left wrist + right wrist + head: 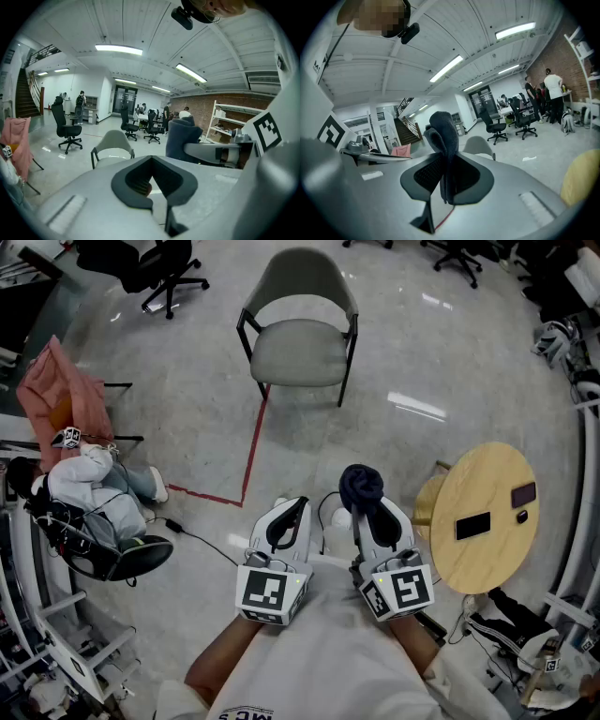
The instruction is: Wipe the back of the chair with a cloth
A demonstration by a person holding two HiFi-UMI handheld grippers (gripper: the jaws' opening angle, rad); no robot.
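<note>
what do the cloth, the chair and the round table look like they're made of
The cloth: dark blue knit or terry fabric, soft and matte; it bunches in folds. The chair: grey-green matte shell and seat, probably moulded plastic or thin upholstery, on thin black legs, likely metal. The round table: pale wood or wood-look top, smooth, satin.

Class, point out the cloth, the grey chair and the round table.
cloth [361,486], head view, its bunched top.
grey chair [298,351], head view, its seat.
round table [483,479], head view, bare top.
</note>
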